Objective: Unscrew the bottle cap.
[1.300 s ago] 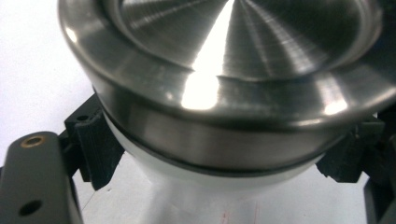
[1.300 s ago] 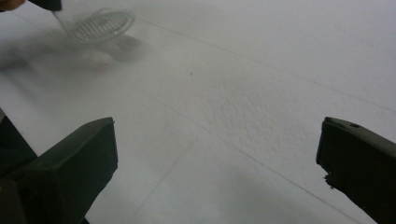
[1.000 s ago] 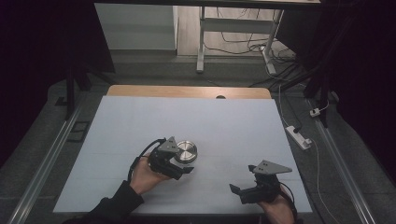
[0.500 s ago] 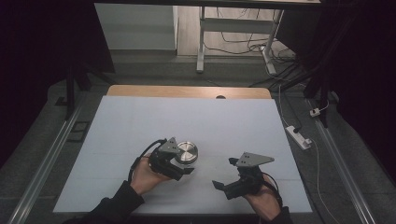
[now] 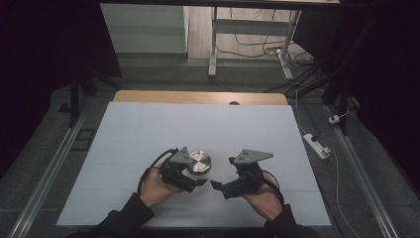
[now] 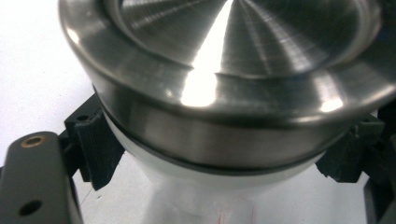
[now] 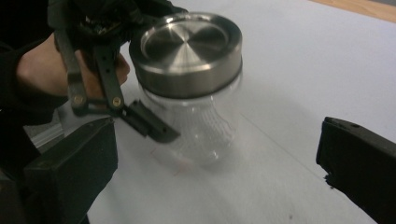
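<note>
A clear glass jar (image 5: 199,162) with a brushed steel lid (image 7: 187,46) stands on the white table top (image 5: 148,129). My left gripper (image 5: 197,174) is shut on the jar's glass body just under the lid; its ribbed black pads (image 6: 95,144) press on both sides of the glass. The jar (image 6: 233,70) looms very close in the left gripper view. My right gripper (image 5: 223,173) is just right of the jar, open, its jaws pointing at it. In the right gripper view the wide-apart jaws of the right gripper (image 7: 215,172) frame the jar (image 7: 191,79) without touching it.
The table's far wooden edge (image 5: 198,96) runs across the back. A white power strip (image 5: 317,145) and cables lie on the floor to the right. Metal desk legs (image 5: 214,44) stand beyond the table. Rails flank the table on both sides.
My right gripper has moved left across the table toward the jar and risen a little. The left gripper and the jar have stayed put.
</note>
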Action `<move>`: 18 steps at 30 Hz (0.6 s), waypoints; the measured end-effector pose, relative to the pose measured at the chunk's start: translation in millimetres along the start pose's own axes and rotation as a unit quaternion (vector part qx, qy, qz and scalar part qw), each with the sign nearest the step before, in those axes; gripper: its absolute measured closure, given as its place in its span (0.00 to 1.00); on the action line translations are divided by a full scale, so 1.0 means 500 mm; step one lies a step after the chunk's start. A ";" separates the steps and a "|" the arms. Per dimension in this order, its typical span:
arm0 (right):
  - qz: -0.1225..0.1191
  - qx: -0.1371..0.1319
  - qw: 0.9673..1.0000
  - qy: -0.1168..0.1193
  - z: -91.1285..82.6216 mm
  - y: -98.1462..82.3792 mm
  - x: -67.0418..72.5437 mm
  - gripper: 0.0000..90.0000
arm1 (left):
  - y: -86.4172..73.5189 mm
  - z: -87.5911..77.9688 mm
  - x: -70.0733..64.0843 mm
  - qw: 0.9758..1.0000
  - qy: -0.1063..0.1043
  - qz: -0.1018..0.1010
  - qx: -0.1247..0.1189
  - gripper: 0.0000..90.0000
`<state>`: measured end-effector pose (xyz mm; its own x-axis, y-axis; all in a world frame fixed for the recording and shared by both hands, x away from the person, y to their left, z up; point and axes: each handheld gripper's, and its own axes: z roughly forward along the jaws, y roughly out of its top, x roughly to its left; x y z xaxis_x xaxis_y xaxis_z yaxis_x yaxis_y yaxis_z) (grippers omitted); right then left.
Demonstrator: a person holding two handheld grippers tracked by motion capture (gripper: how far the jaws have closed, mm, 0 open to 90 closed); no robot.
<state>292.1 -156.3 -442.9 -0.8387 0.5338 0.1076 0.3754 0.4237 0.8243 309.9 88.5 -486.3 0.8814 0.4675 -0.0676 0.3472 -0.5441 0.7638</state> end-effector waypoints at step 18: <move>-0.011 0.006 1.000 -0.009 0.069 0.057 0.019 0.01 | 0.003 0.010 -0.010 1.000 0.009 -0.012 -0.002 0.18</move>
<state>308.4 -113.9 -437.7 -0.8394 0.5375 0.0800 0.3621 0.4434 0.8200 307.8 81.8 -488.0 0.8667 0.4933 -0.0745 0.3672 -0.5297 0.7646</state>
